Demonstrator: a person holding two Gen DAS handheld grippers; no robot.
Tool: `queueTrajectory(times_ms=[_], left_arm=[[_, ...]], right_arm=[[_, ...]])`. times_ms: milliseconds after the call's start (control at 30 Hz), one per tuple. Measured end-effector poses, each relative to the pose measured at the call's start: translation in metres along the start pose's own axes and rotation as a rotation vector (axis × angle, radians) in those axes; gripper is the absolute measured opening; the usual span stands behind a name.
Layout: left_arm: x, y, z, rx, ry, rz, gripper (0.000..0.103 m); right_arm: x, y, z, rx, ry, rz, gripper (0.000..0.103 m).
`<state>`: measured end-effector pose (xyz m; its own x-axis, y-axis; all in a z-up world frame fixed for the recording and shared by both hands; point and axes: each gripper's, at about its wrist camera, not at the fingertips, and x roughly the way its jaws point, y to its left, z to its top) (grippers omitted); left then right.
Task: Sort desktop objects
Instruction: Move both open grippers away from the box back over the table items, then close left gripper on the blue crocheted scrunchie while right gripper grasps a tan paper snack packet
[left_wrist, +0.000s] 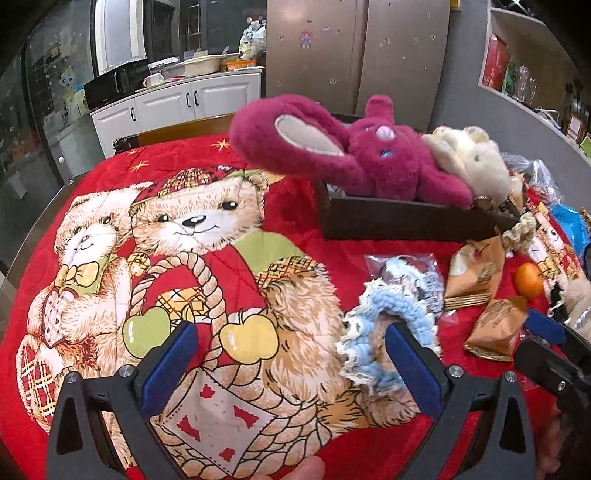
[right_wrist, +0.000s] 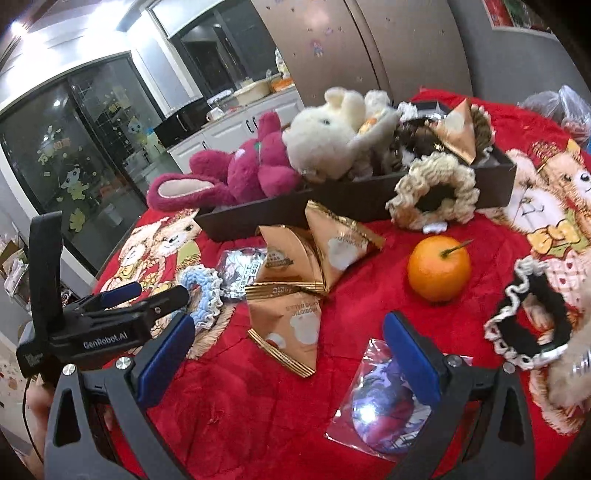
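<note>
A dark tray (left_wrist: 402, 218) holds a magenta plush rabbit (left_wrist: 369, 155) and a cream plush (left_wrist: 472, 155); both show in the right wrist view (right_wrist: 258, 166), (right_wrist: 325, 140). My left gripper (left_wrist: 291, 354) is open and empty, its right finger beside a blue crochet scrunchie (left_wrist: 373, 332). It also shows in the right wrist view (right_wrist: 155, 291). My right gripper (right_wrist: 291, 350) is open and empty above a gold snack packet (right_wrist: 291, 332). An orange (right_wrist: 439, 273), a beige scrunchie (right_wrist: 436, 192) and a black scrunchie (right_wrist: 524, 325) lie nearby.
A red bear-print cloth (left_wrist: 229, 258) covers the table. Two more gold packets (right_wrist: 317, 247) and clear-wrapped badges (right_wrist: 380, 410), (right_wrist: 240, 269) lie on it. White cabinets (left_wrist: 177, 103) stand behind.
</note>
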<state>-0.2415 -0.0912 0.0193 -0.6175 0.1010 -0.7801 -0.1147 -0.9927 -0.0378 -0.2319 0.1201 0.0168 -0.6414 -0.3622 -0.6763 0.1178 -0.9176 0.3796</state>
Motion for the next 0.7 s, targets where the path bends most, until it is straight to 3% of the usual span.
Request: queueTrajectory(times_ms=[300,700], left_arm=[[0.015,0.0,-0.002,0.011,0.041,0.025,0.103],[0.016,-0.002,0.0,0.012,0.042,0.027,0.103]], right_arm=[[0.016,0.006,0.004,0.008,0.027,-0.025,0.103],[0.031,0.027,0.002,-0.084,0.074,-0.166,0.103]])
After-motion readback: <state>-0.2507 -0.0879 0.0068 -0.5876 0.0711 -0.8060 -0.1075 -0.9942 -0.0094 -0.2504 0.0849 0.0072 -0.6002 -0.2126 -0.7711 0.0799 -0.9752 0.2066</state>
